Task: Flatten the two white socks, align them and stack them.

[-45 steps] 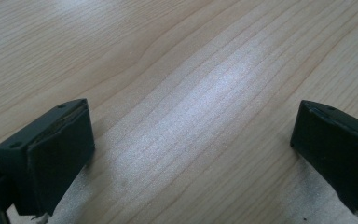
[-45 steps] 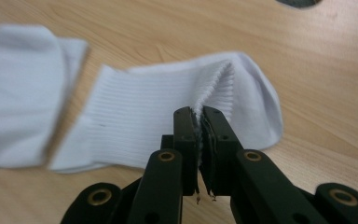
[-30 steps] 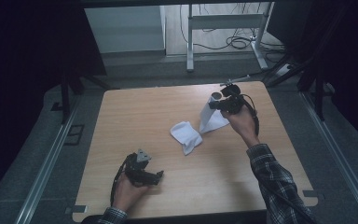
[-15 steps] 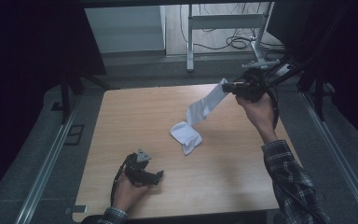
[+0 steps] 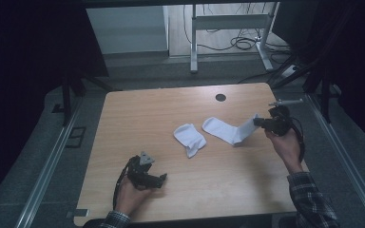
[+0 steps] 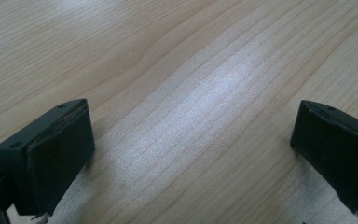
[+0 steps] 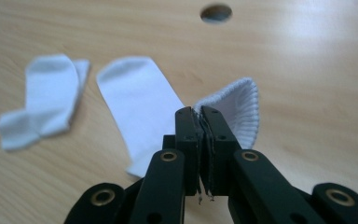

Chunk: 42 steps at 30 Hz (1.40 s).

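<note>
Two white socks are on the wooden table (image 5: 147, 118). One sock (image 5: 189, 138) (image 7: 42, 100) lies folded near the middle. The other sock (image 5: 225, 129) (image 7: 140, 107) is stretched out flat to its right, its ribbed cuff (image 7: 240, 107) lifted off the wood. My right gripper (image 5: 261, 122) (image 7: 199, 116) is shut on that cuff, low over the table's right side. My left gripper (image 5: 159, 179) (image 6: 191, 149) rests on the table at the front left, jaws open with bare wood between them.
A round cable hole (image 5: 220, 97) (image 7: 216, 12) sits near the table's far edge. Beyond the table stand a metal frame (image 5: 228, 28) and loose cables (image 5: 244, 43) on the floor. Grey rails (image 5: 52, 156) run along both sides.
The right gripper swung right and down with the sock. The sock, hanging in the air before, now lies stretched on the table beside the folded one. The left gripper stayed put.
</note>
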{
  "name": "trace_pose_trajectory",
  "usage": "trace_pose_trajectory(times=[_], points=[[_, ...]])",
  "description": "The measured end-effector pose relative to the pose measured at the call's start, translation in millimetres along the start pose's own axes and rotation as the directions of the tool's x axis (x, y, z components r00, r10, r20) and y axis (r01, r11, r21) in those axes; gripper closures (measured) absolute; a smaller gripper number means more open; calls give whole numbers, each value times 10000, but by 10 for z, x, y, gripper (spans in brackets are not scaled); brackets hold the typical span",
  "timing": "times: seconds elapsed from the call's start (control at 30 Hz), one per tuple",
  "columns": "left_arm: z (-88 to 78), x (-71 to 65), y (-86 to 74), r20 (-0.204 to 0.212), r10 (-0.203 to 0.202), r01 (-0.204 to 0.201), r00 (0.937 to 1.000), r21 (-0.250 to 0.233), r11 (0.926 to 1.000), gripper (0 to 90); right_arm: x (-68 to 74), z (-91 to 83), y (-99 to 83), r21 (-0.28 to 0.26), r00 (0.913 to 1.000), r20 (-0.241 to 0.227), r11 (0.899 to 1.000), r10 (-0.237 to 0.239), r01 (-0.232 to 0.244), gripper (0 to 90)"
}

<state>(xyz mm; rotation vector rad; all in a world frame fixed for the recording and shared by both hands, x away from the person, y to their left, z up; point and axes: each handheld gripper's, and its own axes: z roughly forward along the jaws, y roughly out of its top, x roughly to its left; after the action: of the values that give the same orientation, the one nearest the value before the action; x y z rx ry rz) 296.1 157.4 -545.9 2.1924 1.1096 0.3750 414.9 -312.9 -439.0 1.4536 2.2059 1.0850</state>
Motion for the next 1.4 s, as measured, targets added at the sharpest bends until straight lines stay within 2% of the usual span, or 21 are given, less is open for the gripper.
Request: trace_pose_trajectory(times=[0.03, 0.2, 0.3, 0.33, 0.4, 0.47, 0.53, 0.63, 0.7, 0.77, 0.8, 0.83, 0.87, 0.9, 0.97, 1.0, 1.13, 1.2, 1.23, 1.33, 1.4], points=[[0, -1, 0, 0, -7, 7, 10000, -1, 10000, 0, -62, -21, -151, 76, 9999, 102, 9999, 99, -100, 850], [2, -3, 3, -6, -14, 14, 10000, 5, 10000, 0, -186, -59, -441, 298, 9996, 163, 9992, 244, -249, 851], [2, -6, 3, -6, -56, 56, 10000, 11, 10000, 0, -282, -91, -658, 594, 9992, 244, 9977, 303, -317, 851], [3, -7, 5, -2, -41, 41, 10000, 20, 10000, 0, -351, -120, -794, 787, 9989, 369, 9964, 294, -323, 852], [7, -8, 14, 3, 46, -46, 10000, 50, 10000, 0, -374, -131, -832, 815, 9987, 402, 9961, 311, -343, 852], [16, -23, 36, -19, -48, 49, 10000, 140, 9999, 0, -472, -170, -960, 1033, 9978, 571, 9938, 346, -403, 849], [20, -27, 43, -26, -51, 51, 10000, 147, 9999, 0, -494, -177, -984, 1113, 9976, 589, 9929, 358, -422, 843], [25, -36, 73, 25, -6, 6, 10000, 102, 9999, 39, -498, -219, -982, 909, 9951, 986, 9957, 113, -204, 709], [37, -43, 91, 26, 9, -10, 10000, 75, 10000, 65, -395, -228, -894, 609, 9965, 826, 9981, -160, 110, 660], [42, -54, 97, 43, 59, -59, 10000, 25, 10000, 71, -344, -213, -859, 592, 9970, 713, 9979, -299, 257, 664], [39, -70, 100, 41, 152, -152, 9999, -30, 9999, 96, -234, -154, -796, 537, 9986, 274, 9976, -444, 429, 719], [39, -70, 100, 41, 152, -152, 9999, -30, 9999, 102, -234, -154, -796, 537, 9986, 274, 9976, -444, 429, 719], [36, -77, 100, 31, 195, -195, 9998, -53, 9998, 102, -176, -111, -772, 523, 9988, -18, 9974, -492, 493, 745], [32, -81, 100, 43, 245, -245, 9997, -86, 9997, 130, -57, -3, -734, 563, 9971, -470, 9965, -593, 619, 792], [31, -89, 102, 31, 287, -286, 9996, -103, 9995, 132, 64, 123, -703, 639, 9941, -729, 9943, -807, 854, 809], [32, -91, 104, 33, 306, -305, 9995, -102, 9995, 132, 64, 123, -703, 639, 9941, -729, 9943, -807, 854, 809], [34, -103, 111, 70, 340, -339, 9994, -105, 9994, 133, 257, 372, -669, 947, 9839, -1047, 9834, -1450, 1550, 803], [30, -116, 122, 137, 364, -362, 9992, -152, 9992, 133, 318, 481, -680, 1247, 9790, -965, 9736, -1797, 1910, 802], [19, -133, 143, 194, 425, -420, 9989, -244, 9988, 134, 351, 548, -714, 1592, 9761, -997, 9652, -1932, 2073, 804], [6, -144, 177, 288, 451, -439, 9986, -382, 9983, 137, 375, 539, -741, 1596, 9744, -1118, 9643, -1952, 2115, 811], [-5, -154, 219, 394, 430, -410, 9983, -511, 9979, 141, 430, 483, -793, 1719, 9678, -1357, 9570, -2118, 2335, 813]])
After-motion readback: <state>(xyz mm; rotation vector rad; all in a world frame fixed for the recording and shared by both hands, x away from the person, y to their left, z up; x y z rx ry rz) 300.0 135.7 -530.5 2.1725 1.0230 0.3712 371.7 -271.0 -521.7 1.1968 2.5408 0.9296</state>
